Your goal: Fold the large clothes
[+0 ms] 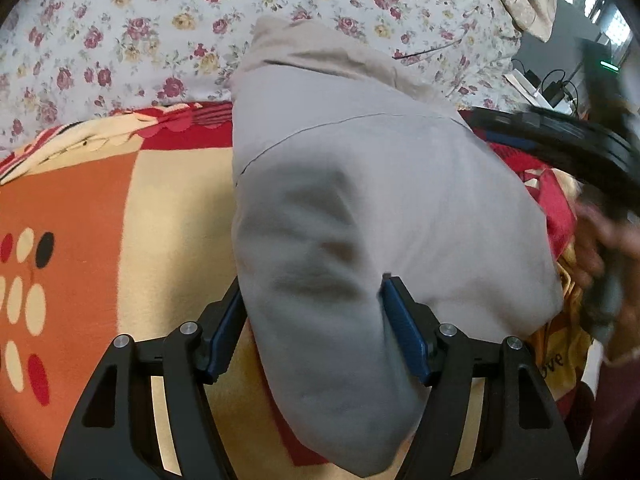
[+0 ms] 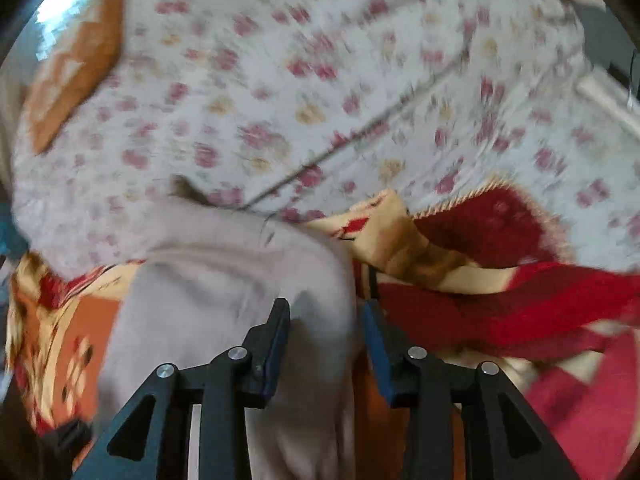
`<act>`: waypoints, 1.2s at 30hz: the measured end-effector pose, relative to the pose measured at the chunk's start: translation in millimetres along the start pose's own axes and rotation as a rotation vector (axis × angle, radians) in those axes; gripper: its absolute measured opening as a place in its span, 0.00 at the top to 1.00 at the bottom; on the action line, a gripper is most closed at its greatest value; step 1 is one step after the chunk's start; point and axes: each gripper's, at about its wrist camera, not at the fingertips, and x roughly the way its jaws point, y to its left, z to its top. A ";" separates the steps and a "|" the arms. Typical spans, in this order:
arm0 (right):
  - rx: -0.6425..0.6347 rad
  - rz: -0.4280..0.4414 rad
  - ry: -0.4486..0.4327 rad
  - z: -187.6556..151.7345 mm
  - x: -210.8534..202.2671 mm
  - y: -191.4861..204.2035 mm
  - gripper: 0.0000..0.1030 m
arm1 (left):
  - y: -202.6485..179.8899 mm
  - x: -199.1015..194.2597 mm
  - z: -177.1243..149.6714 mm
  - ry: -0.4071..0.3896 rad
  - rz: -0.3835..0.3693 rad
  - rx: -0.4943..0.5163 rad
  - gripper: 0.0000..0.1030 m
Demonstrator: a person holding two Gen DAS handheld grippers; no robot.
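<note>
A bed (image 1: 120,32) covered with a floral sheet carries everything. On it lies an orange, cream and red patterned blanket (image 1: 100,208), and a grey garment (image 1: 360,184) rests across both.

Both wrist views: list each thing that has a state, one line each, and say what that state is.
grey garment: folded into a bundle, lying on the blanket.
left gripper: jaws wide, garment fold between them.
right gripper: jaws apart, garment edge between, pads not pressing.
patterned blanket: spread flat, rumpled at the right.
</note>
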 end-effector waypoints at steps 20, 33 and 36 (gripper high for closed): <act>0.008 0.062 -0.009 -80.4 -57.3 4.1 0.54 | -11.7 0.2 -12.3 -0.008 0.069 0.001 0.34; 0.026 0.090 0.054 -97.0 -30.0 -16.3 0.28 | 26.8 -14.6 1.2 0.028 -0.145 -0.164 0.27; 0.037 0.151 0.011 -86.7 -33.5 -20.8 0.15 | 46.9 -14.8 10.6 0.001 -0.218 -0.256 0.19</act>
